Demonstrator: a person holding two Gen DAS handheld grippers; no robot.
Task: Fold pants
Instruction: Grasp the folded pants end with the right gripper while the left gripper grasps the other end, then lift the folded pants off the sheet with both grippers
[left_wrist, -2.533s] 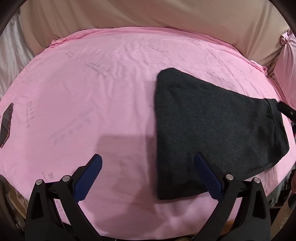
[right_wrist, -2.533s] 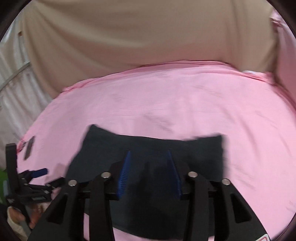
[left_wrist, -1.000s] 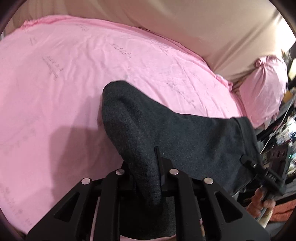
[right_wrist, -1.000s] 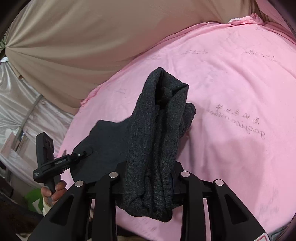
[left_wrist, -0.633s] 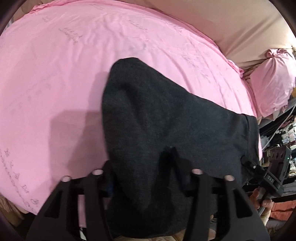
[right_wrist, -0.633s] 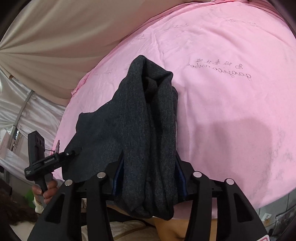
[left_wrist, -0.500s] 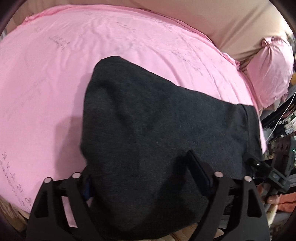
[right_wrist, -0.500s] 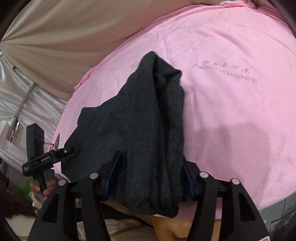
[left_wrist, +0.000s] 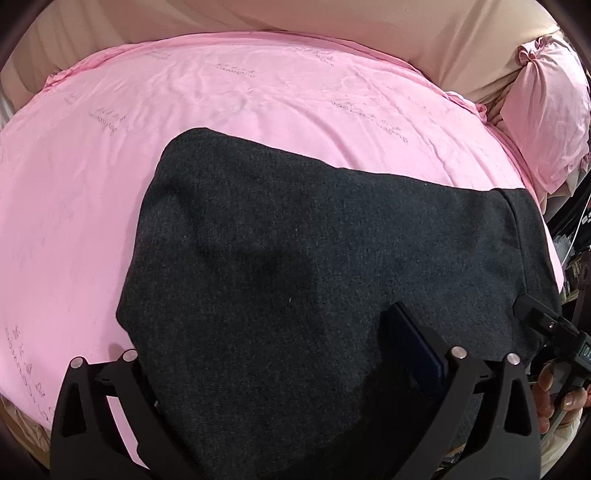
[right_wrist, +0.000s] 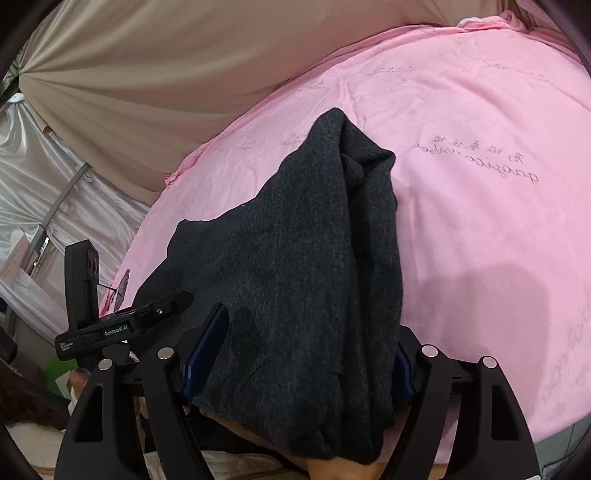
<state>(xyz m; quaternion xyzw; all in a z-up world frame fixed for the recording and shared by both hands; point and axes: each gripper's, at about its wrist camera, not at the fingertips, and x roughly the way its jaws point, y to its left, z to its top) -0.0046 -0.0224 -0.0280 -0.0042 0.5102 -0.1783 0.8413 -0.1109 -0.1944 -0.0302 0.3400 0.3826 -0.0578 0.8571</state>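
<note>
The left gripper (left_wrist: 280, 365) is hovering with its fingers (left_wrist: 413, 343) spread wide apart, the dark pants (left_wrist: 317, 280) lying between and under them at the bed's near edge. The right gripper (right_wrist: 295, 354) is also showing fingers (right_wrist: 207, 339) parted, with bunched pants (right_wrist: 306, 258) draping loosely through the gap. Farther out, the pink bed (left_wrist: 221, 103) is stretching toward a pillow (left_wrist: 546, 110) at the far right corner.
</note>
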